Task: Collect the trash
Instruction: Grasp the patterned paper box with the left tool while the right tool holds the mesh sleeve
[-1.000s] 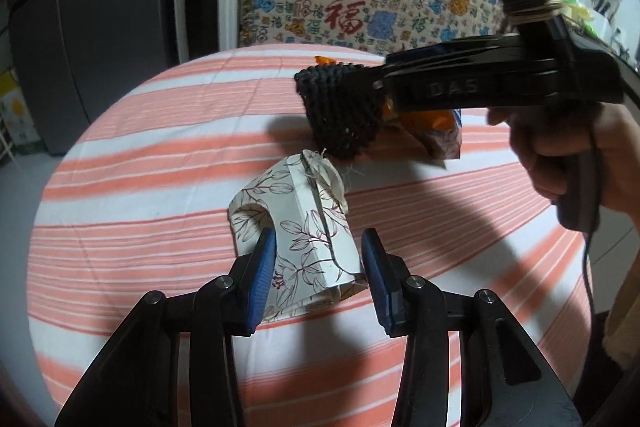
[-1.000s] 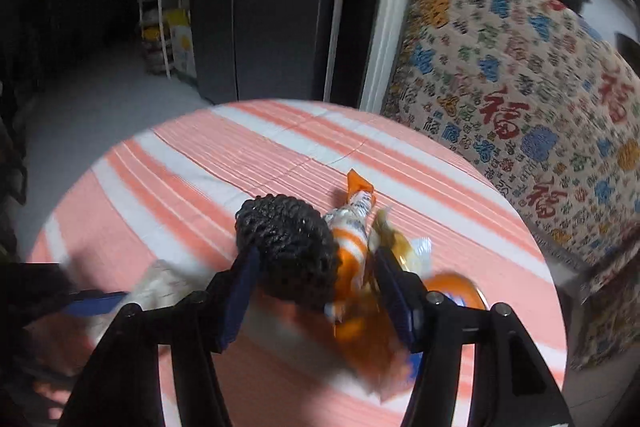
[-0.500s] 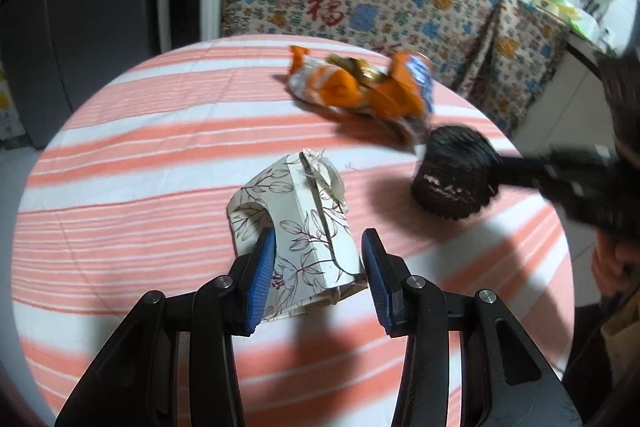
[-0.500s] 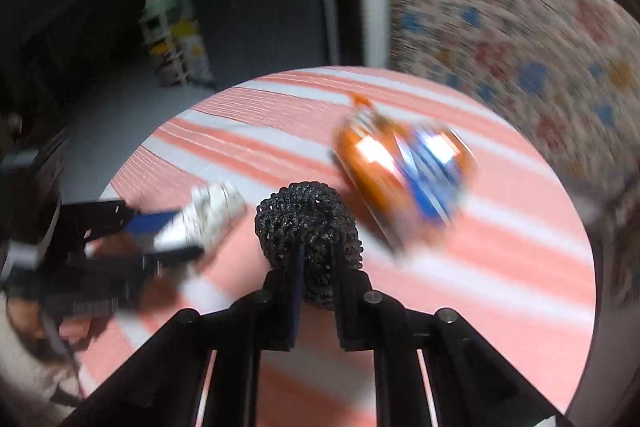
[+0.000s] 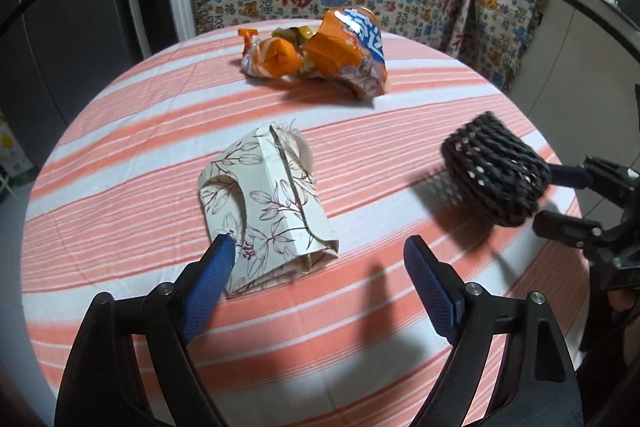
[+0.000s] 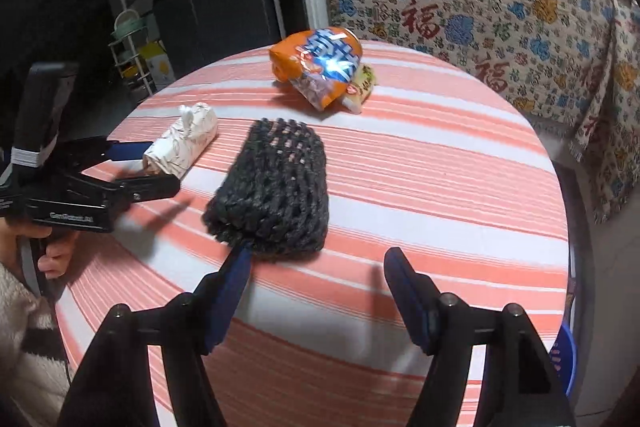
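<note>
Black foam net (image 6: 276, 183) beside right fingers (image 6: 316, 301), floral paper (image 5: 268, 211) by left fingers (image 5: 320, 283), both just spread wide

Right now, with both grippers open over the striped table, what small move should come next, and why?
Probably close the left gripper on the floral paper package. Its jaws have just opened and the package lies on the table between its fingers, ungripped. The right gripper has also just opened, the black mesh sleeve loose at its left finger.
</note>
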`<state>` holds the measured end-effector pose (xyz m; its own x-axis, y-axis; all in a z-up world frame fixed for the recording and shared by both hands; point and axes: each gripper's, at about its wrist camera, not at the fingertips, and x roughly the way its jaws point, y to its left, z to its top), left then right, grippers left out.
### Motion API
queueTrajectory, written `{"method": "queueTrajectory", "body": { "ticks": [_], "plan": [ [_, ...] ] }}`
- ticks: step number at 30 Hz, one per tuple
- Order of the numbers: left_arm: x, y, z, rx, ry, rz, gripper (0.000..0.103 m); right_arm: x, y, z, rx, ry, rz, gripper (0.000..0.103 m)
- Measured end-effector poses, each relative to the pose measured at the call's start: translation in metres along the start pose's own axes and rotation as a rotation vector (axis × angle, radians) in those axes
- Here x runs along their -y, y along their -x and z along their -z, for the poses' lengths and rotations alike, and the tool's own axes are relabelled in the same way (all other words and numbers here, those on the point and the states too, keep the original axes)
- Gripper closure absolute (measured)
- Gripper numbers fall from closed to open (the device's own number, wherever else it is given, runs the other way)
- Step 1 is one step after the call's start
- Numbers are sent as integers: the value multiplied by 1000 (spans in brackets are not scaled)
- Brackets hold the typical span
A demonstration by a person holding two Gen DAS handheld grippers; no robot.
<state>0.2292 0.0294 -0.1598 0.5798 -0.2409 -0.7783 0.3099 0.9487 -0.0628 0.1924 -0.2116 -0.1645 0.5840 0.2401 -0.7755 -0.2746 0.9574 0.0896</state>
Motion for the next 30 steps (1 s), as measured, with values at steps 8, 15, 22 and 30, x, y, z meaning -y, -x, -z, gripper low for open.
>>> {"method": "queueTrajectory", "body": {
  "ticks": [8,15,22,30],
  "plan": [
    [-26,7,-3,16,104,68,16,-8,16,-15,100,-46,-33,30],
    [-23,1,-7,14,111,41,14,-28,-8,-22,80,-3,-30,30],
    [-35,-8,-7,-6,142,3,15,-33,-33,-32,20,-103,-55,30],
    [-29,-2,-5,35,103,39,59,-33,-41,-26,26,-137,-29,84]
  ]
}}
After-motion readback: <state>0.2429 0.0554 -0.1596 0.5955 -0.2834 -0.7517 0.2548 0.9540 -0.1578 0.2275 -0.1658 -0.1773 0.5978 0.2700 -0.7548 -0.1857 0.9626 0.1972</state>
